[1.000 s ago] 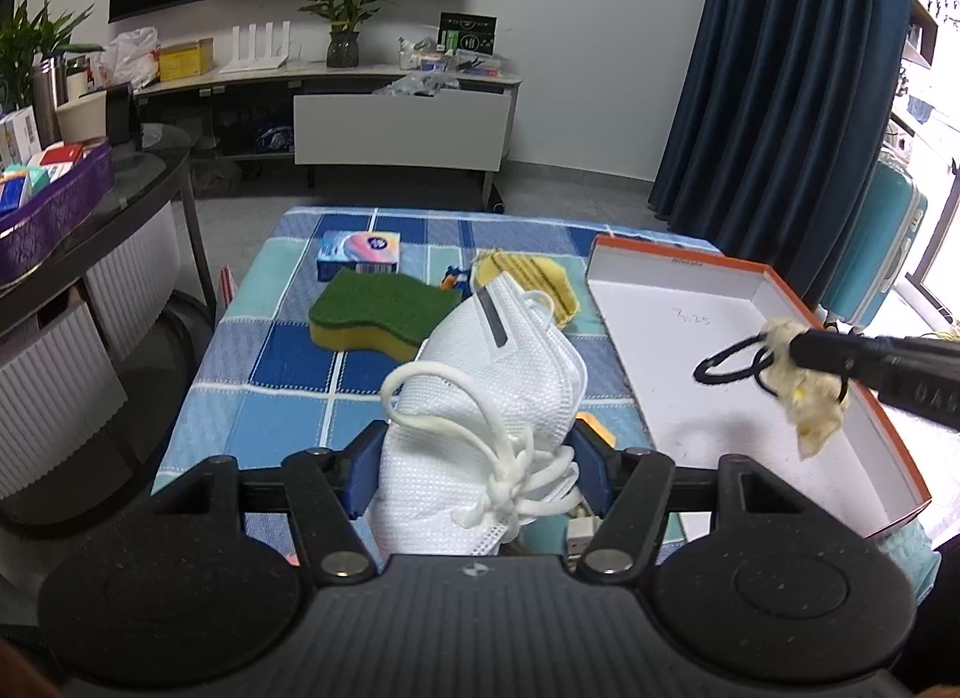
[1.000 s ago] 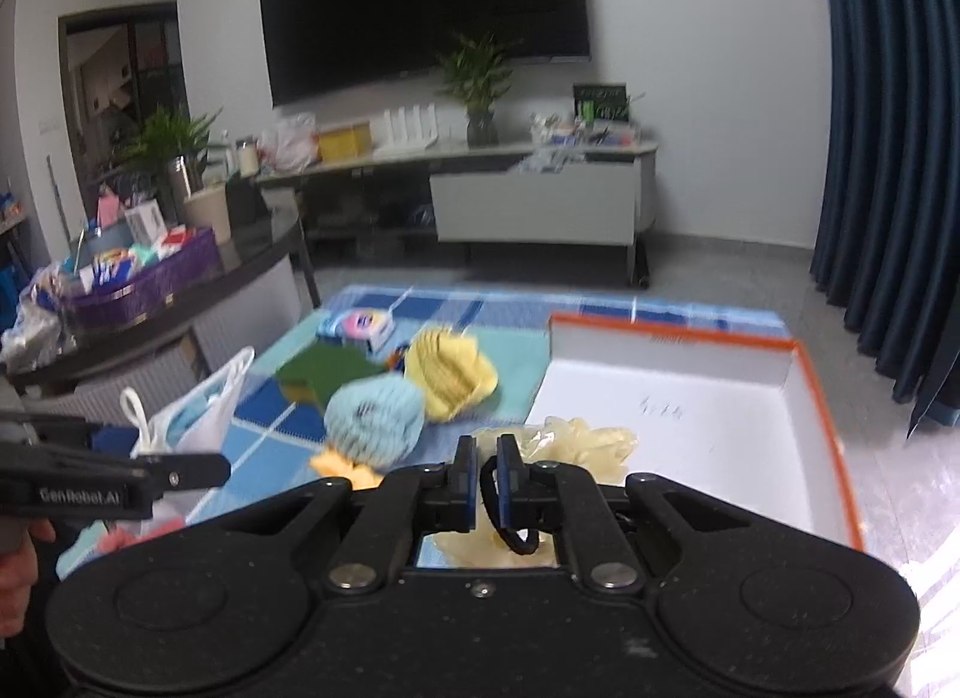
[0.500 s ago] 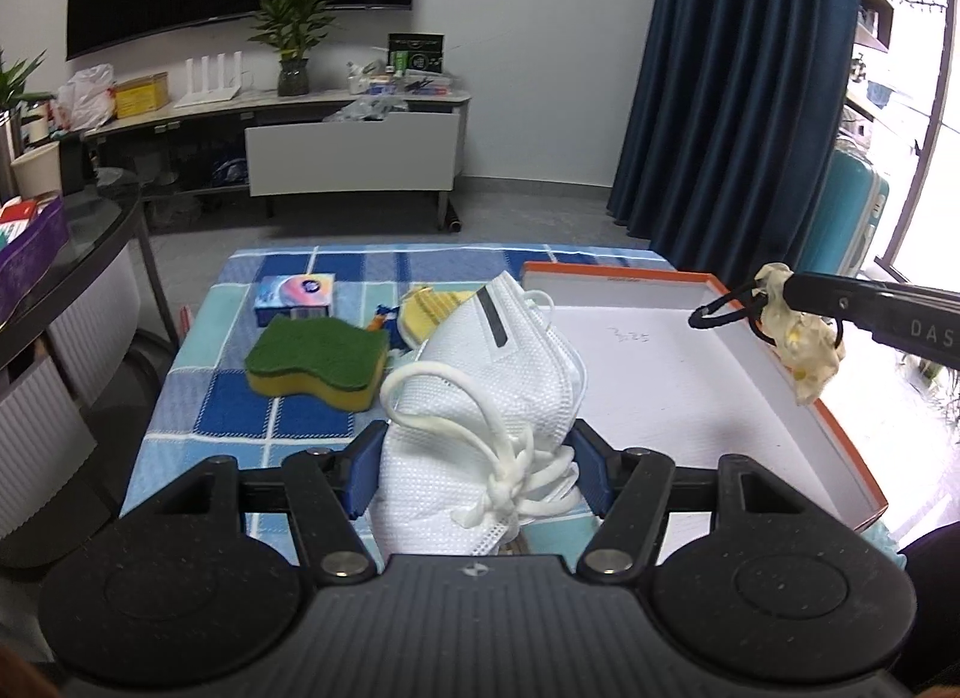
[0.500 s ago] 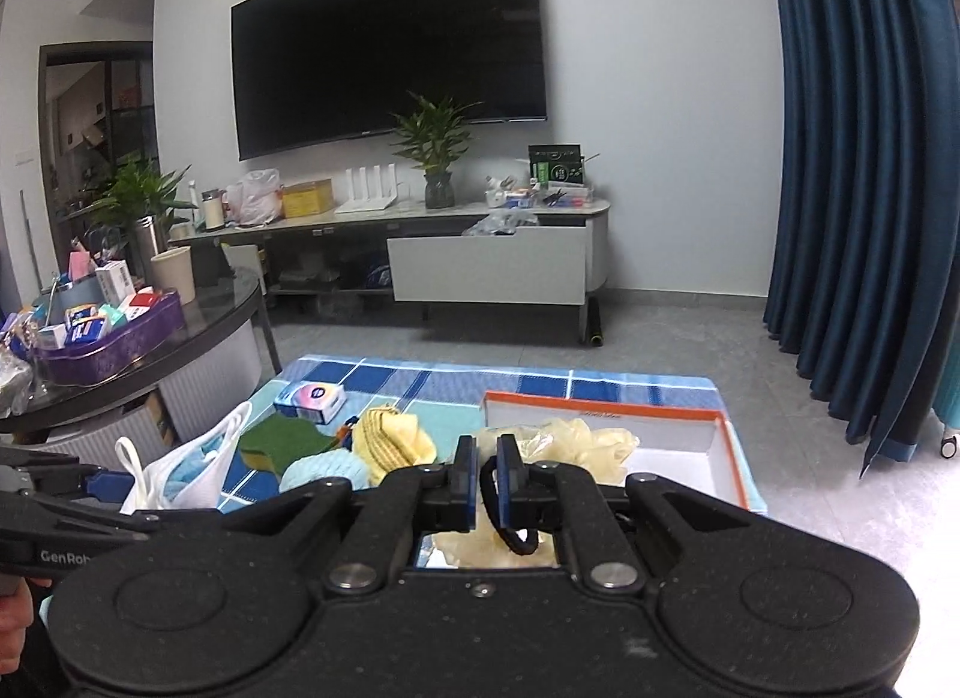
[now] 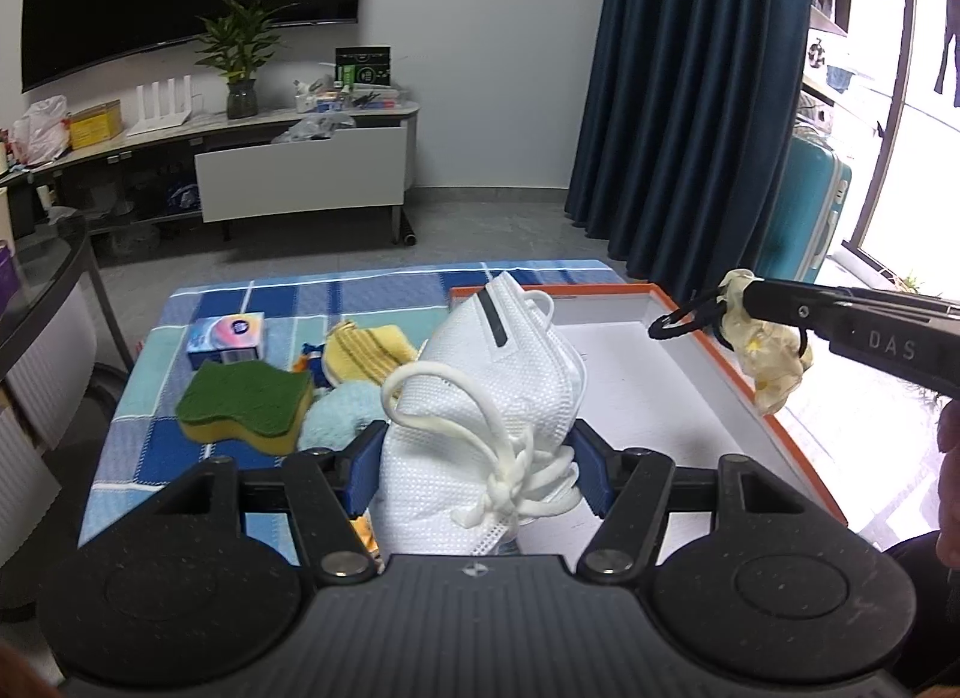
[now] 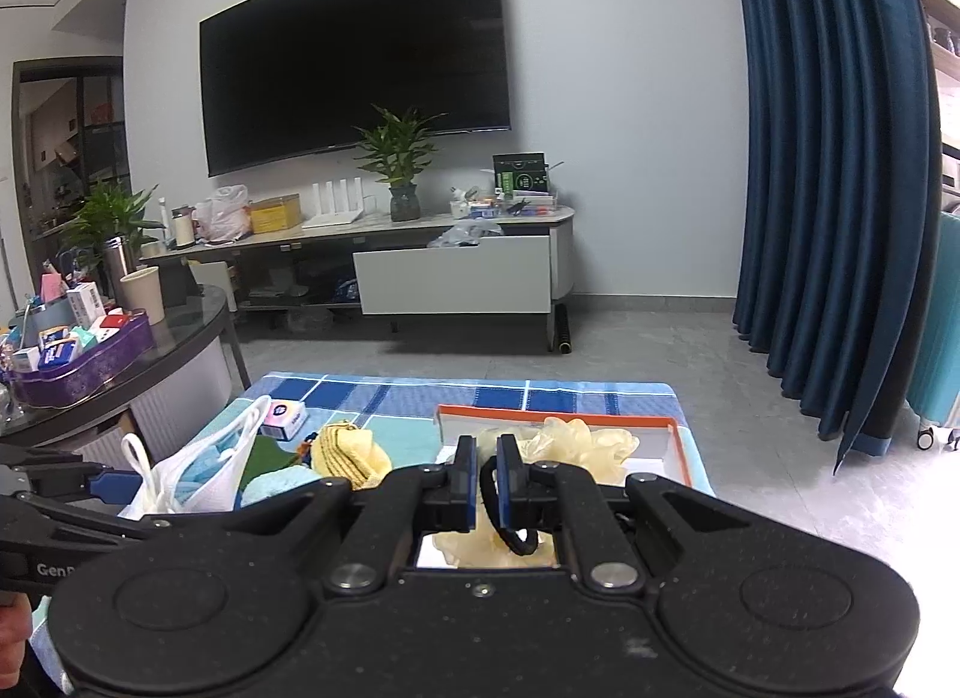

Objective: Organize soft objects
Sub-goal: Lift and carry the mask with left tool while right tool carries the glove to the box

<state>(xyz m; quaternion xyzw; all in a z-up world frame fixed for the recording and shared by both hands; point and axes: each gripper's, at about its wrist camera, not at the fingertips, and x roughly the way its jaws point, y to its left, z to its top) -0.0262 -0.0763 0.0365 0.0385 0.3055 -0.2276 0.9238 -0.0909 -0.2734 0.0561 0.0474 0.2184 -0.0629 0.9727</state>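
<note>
Two tongs (image 5: 480,473) (image 6: 487,485) read "GenR" and "DAS"

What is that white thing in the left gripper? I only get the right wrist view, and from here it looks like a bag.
Observer: It is a white face mask, pinched between the blue pads of the left gripper, with its ear loops knotted in front.
Operator: And the green patch behind it?
Observer: That is a green-topped yellow sponge, lying flat on the checked cloth.
Operator: Is the orange-rimmed box free?
Observer: The part of the orange-rimmed box not hidden by the mask is bare. The right gripper, shut on a black hair band, dangles a pale yellow glove that appears over the box's right rim.
</note>
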